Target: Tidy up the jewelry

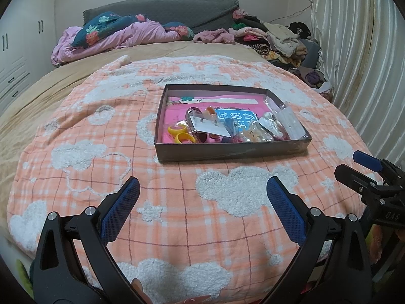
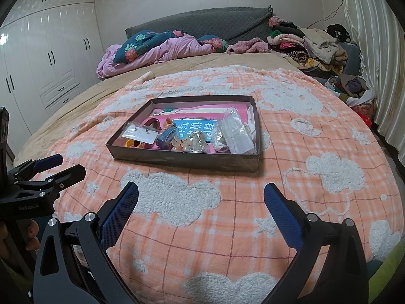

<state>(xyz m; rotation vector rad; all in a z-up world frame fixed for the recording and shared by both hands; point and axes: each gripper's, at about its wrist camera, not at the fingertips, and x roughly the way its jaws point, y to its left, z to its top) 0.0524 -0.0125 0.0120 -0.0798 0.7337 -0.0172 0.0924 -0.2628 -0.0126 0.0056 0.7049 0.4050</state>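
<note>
Inside shallow box, yellow rings, bagged trinkets, blue card

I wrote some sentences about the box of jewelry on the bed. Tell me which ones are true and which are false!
1. Both grippers are open and hold nothing. True: the left gripper and the right gripper are spread wide over the blanket.
2. The box has its lid on. False: it is open on top.
3. Two yellow rings lie in the box. True.
4. The box sits on a bare wooden floor. False: it sits on an orange checked blanket with white clouds.
5. A blue card with writing lies in the box. True.
</note>
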